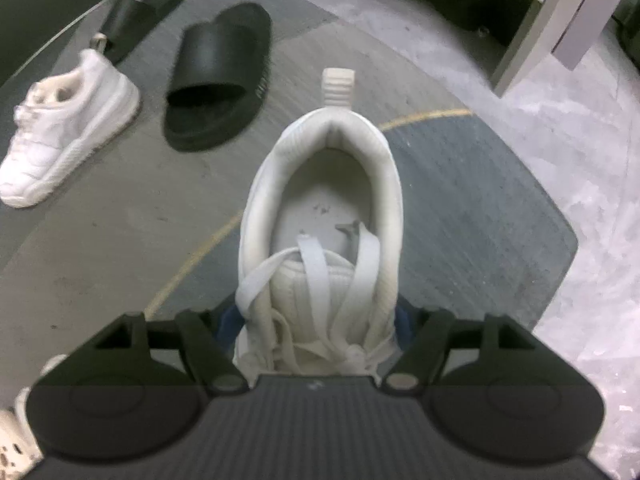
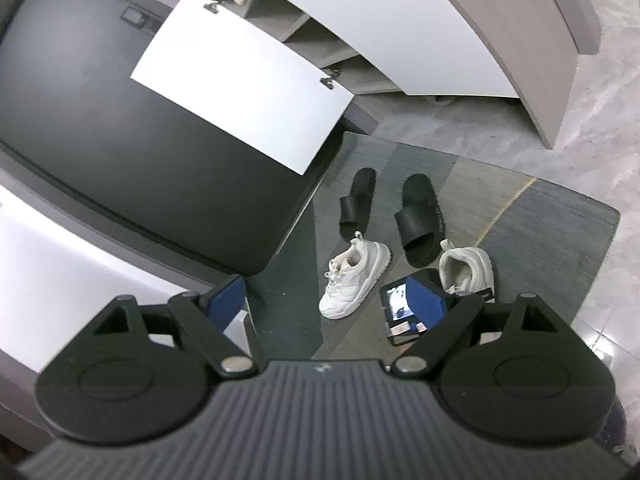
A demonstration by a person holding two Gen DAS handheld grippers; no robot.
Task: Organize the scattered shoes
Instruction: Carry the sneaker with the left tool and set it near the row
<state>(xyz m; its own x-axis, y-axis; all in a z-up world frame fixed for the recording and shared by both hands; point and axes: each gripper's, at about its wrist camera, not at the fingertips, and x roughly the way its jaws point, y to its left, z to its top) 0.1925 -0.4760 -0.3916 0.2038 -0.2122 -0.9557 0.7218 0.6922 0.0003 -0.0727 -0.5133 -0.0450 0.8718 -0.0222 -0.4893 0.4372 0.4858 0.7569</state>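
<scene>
White laced sneaker point(image 1: 320, 240) is held clamped at its forefoot between the left gripper point(image 1: 316, 328) pads above the grey mat point(image 1: 480, 208), its mate point(image 1: 68, 128) and two black slides point(image 1: 220, 76) lying beyond-left, while the right gripper point(image 2: 326, 300) is held spread, empty.
</scene>
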